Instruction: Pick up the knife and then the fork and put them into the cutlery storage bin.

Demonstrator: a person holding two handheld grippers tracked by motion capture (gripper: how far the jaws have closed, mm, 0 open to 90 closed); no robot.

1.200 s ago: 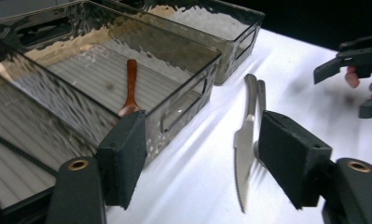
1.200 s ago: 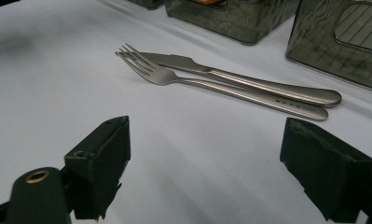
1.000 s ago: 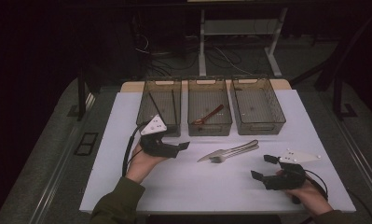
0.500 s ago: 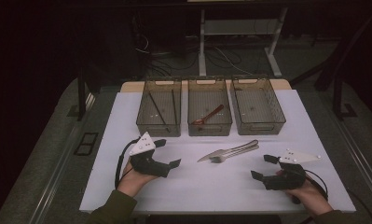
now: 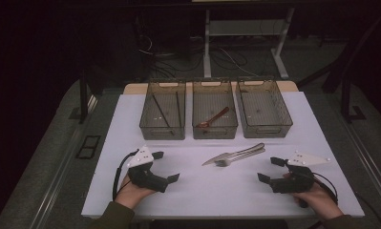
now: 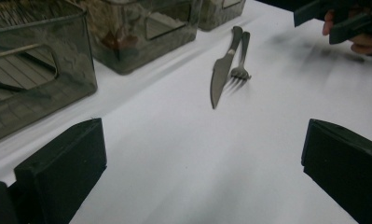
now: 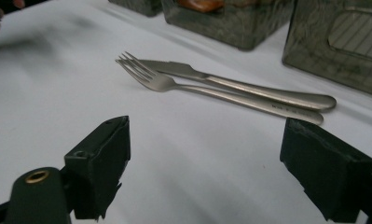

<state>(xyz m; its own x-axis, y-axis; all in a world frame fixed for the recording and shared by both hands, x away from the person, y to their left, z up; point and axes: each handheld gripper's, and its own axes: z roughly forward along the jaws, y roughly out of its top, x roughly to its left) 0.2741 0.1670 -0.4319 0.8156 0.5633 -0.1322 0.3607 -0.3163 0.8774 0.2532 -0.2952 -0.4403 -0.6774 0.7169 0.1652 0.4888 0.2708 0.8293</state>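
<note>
A metal knife (image 5: 226, 157) and fork (image 5: 243, 155) lie side by side on the white table (image 5: 202, 195), between my two grippers. My left gripper (image 5: 165, 166) rests low at the near left, held in a hand. Its jaws have just been opening and stand wide apart with only bare table between them. In the left gripper view (image 6: 200, 182) the knife (image 6: 220, 77) and fork (image 6: 242, 58) lie ahead. My right gripper (image 5: 269, 169) sits at the near right, open and empty. Its own view (image 7: 214, 172) shows the fork (image 7: 169, 83) and knife (image 7: 249, 86) just beyond the jaws.
Three dark mesh bins stand in a row at the back. The left bin (image 5: 162, 132) holds chopsticks (image 5: 159, 112), the middle bin (image 5: 215, 131) a wooden spoon (image 5: 216, 118), and the right bin (image 5: 267, 130) looks empty. Dark floor surrounds the table.
My left gripper has come back from in front of the left bin toward the near edge and sunk lower, with its jaws spreading wider. The right gripper has stayed where it was.
</note>
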